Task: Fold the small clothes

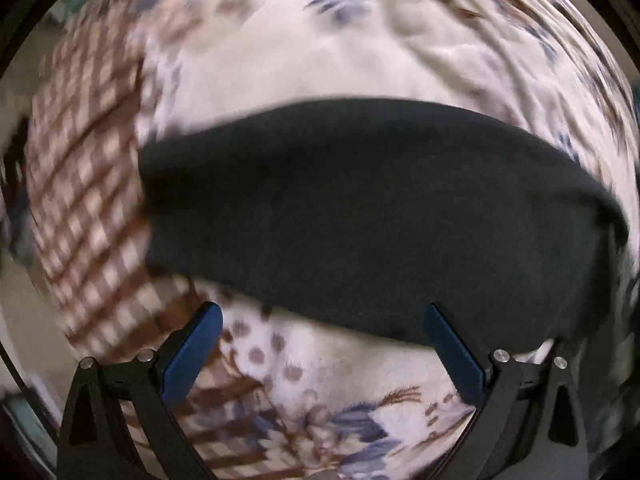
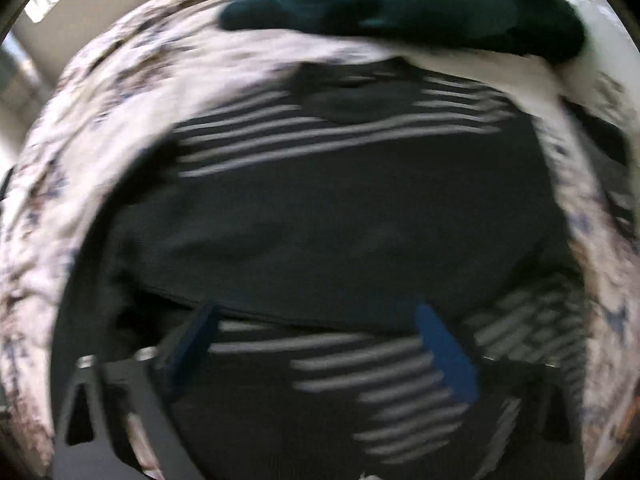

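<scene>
The left gripper [image 1: 322, 320] points down with its jaws wide and empty above a dark cloth [image 1: 360, 220] lying flat on the patterned bedspread [image 1: 300, 60]. The right gripper [image 2: 316, 324] is spread wide too, gripping nothing, over a dark striped garment [image 2: 320, 208] on the same bedspread, a teal cloth [image 2: 400, 4] beyond it

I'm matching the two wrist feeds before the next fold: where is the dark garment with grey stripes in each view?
Left wrist: a plain dark garment crosses the middle; no stripes show, so I cannot tell if it is the same one.
Right wrist: the striped dark garment fills the centre and bottom, under the open right gripper.
Shared landmark: the floral bedcover.
</scene>
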